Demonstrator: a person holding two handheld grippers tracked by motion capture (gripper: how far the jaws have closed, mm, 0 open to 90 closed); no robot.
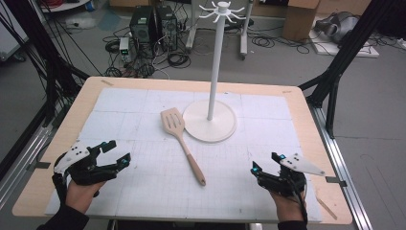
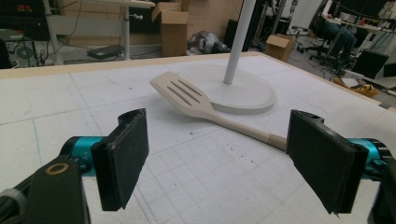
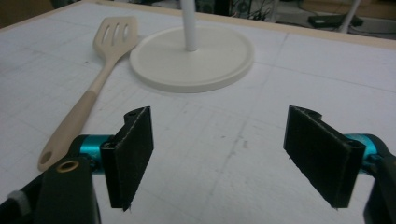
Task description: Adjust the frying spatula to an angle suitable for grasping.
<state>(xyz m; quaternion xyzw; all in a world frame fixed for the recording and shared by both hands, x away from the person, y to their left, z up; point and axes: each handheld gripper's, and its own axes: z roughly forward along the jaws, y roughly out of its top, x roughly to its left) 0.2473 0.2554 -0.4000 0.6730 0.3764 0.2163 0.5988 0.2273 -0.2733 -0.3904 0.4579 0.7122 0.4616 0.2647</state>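
Note:
A beige slotted spatula (image 1: pixel 181 140) lies flat in the middle of the white mat, its head beside the round base of a white hook stand (image 1: pixel 210 120). The stand's pole rises to a ring of hooks (image 1: pixel 221 12). My left gripper (image 1: pixel 117 152) rests at the near left, open and holding nothing; its view shows the spatula (image 2: pixel 205 108) and stand base (image 2: pixel 243 91) ahead. My right gripper (image 1: pixel 266 162) sits at the near right, open and holding nothing, with the spatula (image 3: pixel 95 79) ahead to its left and the base (image 3: pixel 191 58) straight ahead.
The white gridded mat (image 1: pixel 124 120) covers most of the wooden table (image 1: pixel 76 103). Black frame legs (image 1: pixel 335 72) stand at both sides. Computers and cables (image 1: pixel 153 28) lie on the floor beyond the far edge.

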